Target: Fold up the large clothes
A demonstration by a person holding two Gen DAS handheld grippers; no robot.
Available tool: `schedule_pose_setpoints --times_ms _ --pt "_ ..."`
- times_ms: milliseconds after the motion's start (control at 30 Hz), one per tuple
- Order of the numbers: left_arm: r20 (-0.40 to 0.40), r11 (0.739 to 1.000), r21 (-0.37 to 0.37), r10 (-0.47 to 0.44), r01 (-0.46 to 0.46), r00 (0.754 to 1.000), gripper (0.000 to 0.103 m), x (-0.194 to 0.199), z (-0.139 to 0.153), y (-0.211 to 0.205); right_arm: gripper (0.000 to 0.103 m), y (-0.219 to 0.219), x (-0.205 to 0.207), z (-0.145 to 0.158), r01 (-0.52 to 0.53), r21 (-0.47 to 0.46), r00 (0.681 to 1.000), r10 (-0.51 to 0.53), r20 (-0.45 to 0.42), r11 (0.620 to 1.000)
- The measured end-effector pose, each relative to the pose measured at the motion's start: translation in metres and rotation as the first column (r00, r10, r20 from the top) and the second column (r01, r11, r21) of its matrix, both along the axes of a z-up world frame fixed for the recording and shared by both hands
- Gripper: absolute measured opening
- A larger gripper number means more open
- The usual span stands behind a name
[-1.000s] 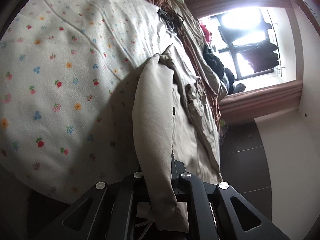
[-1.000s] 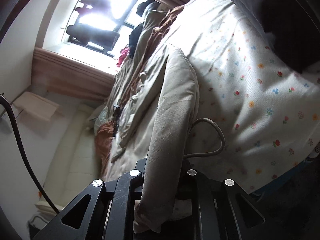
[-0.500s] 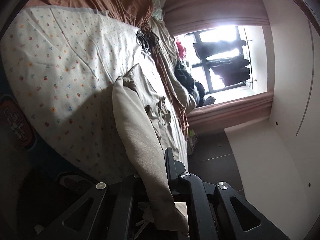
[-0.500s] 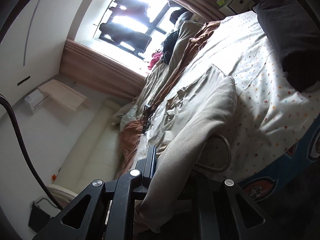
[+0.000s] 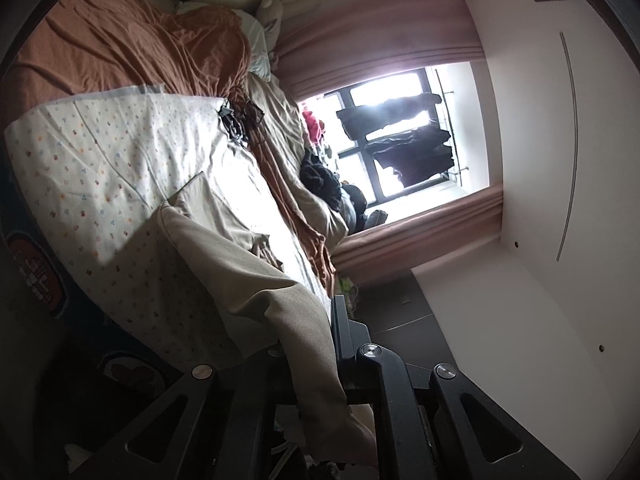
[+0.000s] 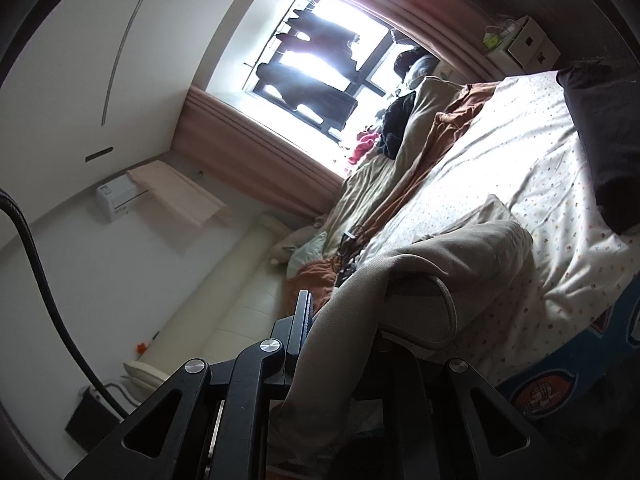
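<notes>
Beige garment [image 5: 240, 276] hangs from both your grippers, far end trailing on the flowered bed [image 5: 104, 168]: left gripper [image 5: 320, 360] and right gripper [image 6: 332, 344] are each clamped on an edge. You're mid-lift; next, carry the held edge over to fold.

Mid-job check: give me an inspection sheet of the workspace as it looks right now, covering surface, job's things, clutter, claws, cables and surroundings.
Surface: bed with floral sheet.
Job's things: beige garment, one end lifted, the rest lying on the sheet.
Clutter: brown blanket, dark pillow, black tangled item, clothes heap by the window.
Claws: left claw and right claw each shut on the beige garment.
Cables: black cable at the right view's edge.
Surroundings: window, curtains, air conditioner.
</notes>
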State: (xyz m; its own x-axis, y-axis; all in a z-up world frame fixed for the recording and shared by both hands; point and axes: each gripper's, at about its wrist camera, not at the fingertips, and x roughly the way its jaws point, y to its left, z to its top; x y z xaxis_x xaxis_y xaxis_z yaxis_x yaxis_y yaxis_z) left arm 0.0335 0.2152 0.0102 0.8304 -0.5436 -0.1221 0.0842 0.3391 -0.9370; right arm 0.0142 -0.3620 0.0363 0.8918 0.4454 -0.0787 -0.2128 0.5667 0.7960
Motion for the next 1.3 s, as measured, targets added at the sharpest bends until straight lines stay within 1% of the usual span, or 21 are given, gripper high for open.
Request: schedule_pose_setpoints --times_ms 167,367,533,733,833,933,1000,1200,1300 --pt "0.015 1.000 0.021 -0.008 0.008 1.000 0.007 0.015 0.017 -0.005 0.015 -0.004 0.017 0.001 0.015 0.024 1.000 -0.016 0.003 1.000" --pt "0.010 1.000 0.026 -0.002 0.002 1.000 0.007 0.057 0.028 -0.009 0.015 -0.013 0.055 0.008 0.050 0.073 0.999 -0.049 -0.010 0.996" --pt "-0.007 0.999 0.052 0.013 -0.013 1.000 0.007 0.106 0.036 -0.015 0.015 -0.020 0.096 0.008 0.096 0.121 0.995 -0.093 -0.035 0.988" --pt "-0.060 0.996 0.090 0.018 -0.013 0.998 0.007 0.179 0.034 -0.023 0.015 -0.031 0.154 -0.004 0.166 0.127 0.983 -0.153 -0.102 0.978" --pt "-0.099 0.994 0.110 0.007 0.004 0.995 0.007 0.217 0.024 -0.029 0.015 -0.038 0.182 -0.016 0.190 0.129 0.975 -0.172 -0.140 0.973" --pt "-0.142 0.992 0.122 0.006 0.012 0.990 0.007 0.251 0.006 -0.034 0.015 -0.042 0.207 -0.030 0.207 0.137 0.968 -0.183 -0.170 0.969" --pt "-0.168 0.992 0.123 0.007 0.013 0.986 0.007 0.270 -0.007 -0.036 0.015 -0.043 0.222 -0.038 0.218 0.124 0.963 -0.192 -0.189 0.968" --pt "-0.251 0.994 0.108 0.014 0.014 0.968 0.007 0.313 -0.053 -0.034 0.015 -0.045 0.261 -0.065 0.195 0.078 0.955 -0.171 -0.242 0.978" --pt "-0.282 0.993 0.115 0.017 0.016 0.959 0.007 0.329 -0.074 -0.034 0.015 -0.043 0.277 -0.081 0.188 0.054 0.949 -0.167 -0.268 0.981"
